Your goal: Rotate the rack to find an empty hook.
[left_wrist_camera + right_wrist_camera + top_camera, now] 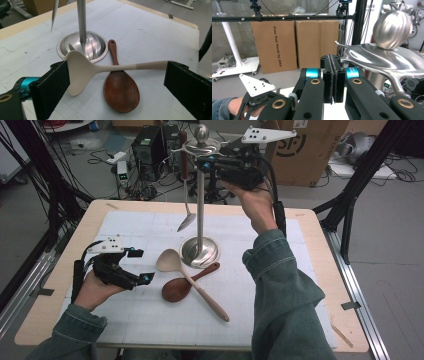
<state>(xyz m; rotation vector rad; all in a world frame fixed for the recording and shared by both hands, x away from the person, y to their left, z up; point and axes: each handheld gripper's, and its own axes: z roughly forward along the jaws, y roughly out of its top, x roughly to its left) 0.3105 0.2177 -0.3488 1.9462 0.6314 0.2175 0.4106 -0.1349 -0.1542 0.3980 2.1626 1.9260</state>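
Utensils are seemingly being hung on the steel utensil stand (200, 220): a ladle (186, 220) already hangs, right claw (210, 164) clenched empty beside its top. Left claw (141, 266), released, faces the cream spoon (82, 70) crossing the wooden spoon (121, 92) near its base, likely grasped next.

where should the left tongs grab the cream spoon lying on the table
Probably grip the cream spoon on its straight handle just behind the bowl, coming from above with the jaws across the handle. There it rides raised over the wooden spoon, leaving room beneath. The left tongs are open.
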